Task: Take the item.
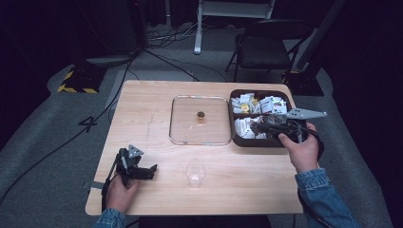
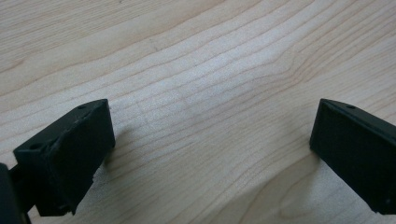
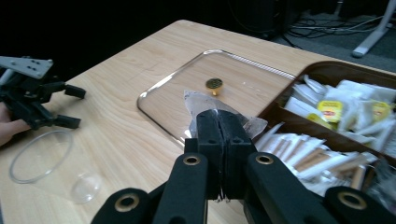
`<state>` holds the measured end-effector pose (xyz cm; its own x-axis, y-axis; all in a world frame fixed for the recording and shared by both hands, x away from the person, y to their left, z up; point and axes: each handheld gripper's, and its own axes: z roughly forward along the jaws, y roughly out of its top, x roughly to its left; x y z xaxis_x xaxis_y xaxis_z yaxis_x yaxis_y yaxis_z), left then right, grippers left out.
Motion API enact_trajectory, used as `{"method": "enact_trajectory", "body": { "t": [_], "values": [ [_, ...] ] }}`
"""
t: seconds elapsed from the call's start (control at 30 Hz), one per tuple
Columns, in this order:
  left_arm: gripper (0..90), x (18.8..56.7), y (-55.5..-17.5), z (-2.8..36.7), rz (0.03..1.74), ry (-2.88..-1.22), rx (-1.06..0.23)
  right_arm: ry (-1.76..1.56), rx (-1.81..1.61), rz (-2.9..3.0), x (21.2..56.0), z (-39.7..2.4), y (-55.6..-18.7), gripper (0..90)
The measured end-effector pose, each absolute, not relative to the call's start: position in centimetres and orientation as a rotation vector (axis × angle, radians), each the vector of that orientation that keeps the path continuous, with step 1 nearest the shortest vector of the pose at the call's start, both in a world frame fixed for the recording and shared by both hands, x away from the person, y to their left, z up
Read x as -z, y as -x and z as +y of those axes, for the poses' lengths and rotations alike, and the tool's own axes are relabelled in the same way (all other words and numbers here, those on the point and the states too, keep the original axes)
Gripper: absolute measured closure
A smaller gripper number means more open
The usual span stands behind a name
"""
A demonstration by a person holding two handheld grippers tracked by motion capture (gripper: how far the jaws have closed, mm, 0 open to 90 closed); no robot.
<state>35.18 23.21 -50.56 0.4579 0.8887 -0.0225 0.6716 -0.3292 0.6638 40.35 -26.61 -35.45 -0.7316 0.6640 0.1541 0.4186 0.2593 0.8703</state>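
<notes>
My right gripper (image 3: 218, 126) is shut on a thin translucent grey packet (image 3: 198, 103), which sticks out past the fingertips. In the high view the right gripper (image 1: 259, 126) hangs over the front left part of a brown divided tray (image 1: 234, 137) holding several white and yellow sachets (image 3: 343, 100) and paper sticks (image 3: 303, 158). The left gripper (image 1: 147, 171) rests at the table's near left corner. Its jaws stand wide open (image 2: 210, 144) over bare wood with nothing between them. A clear plastic cup (image 1: 195, 173) stands upright near the front edge between the hands.
A flat square glass lid (image 1: 185, 128) with a gold knob (image 1: 201, 115) lies at the table's middle, just left of the tray. A folding chair (image 1: 263, 47) and floor cables lie beyond the far edge. The table's left half is bare wood.
</notes>
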Motion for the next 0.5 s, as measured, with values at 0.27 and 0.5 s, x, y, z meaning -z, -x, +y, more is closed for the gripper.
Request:
{"method": "enact_trajectory", "body": {
  "t": [0.27,0.5],
  "values": [
    [0.2,50.6,-35.3,23.2,1.295,-2.102,-0.462,-0.909,-1.519,2.352,34.7,-23.3,-39.0,89.9],
    [0.2,50.6,-35.3,23.2,1.294,-2.102,-0.462,-0.814,-1.569,2.418,34.4,-20.1,-37.8,90.0]
  ]
}}
